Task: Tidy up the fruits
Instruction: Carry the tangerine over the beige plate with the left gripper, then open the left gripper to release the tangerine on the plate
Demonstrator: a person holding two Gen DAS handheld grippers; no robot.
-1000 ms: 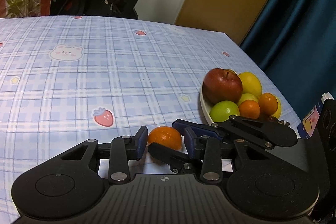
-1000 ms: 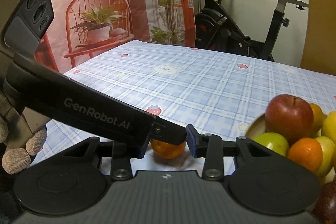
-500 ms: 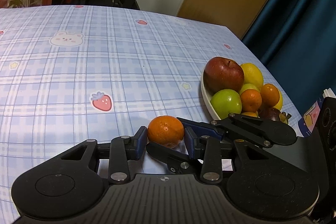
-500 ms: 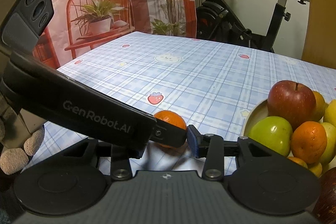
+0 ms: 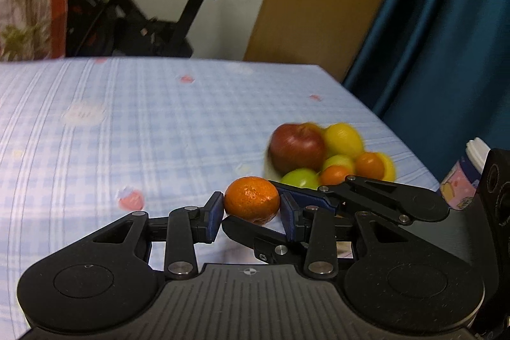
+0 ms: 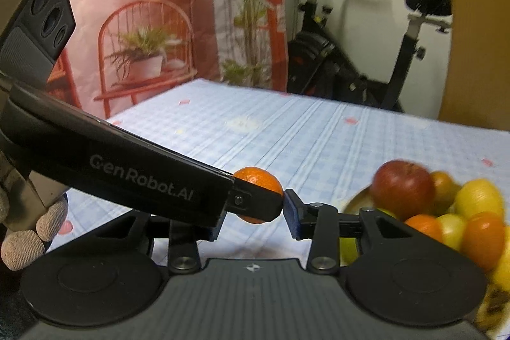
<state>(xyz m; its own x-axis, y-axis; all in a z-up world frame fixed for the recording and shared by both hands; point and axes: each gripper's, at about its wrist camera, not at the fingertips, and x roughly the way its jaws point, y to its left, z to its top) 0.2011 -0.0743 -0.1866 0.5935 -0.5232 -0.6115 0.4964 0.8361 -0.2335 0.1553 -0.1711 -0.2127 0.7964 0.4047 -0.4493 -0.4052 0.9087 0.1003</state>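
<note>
1. My left fingers (image 5: pixel 219 217) press their blue pads on a small orange (image 5: pixel 251 203), held clear of the tabletop (image 5: pixel 159 129).
2. My right gripper (image 5: pixel 283 219) reaches in from the right; its fingers meet the same orange.
3. Just beyond, blurred, a bowl (image 5: pixel 267 169) holds a red apple (image 5: pixel 296 147), yellow, green and orange fruit.
4. A carton (image 5: pixel 463 180) stands at the right edge.

Behind your blue checked tablecloth (image 5: pixel 159 123) stands a black exercise bike (image 5: pixel 143 21). Teal curtain (image 5: pixel 446 37) at right. Pink printed backdrop (image 6: pixel 143 5) shows a chair and potted plant.
</note>
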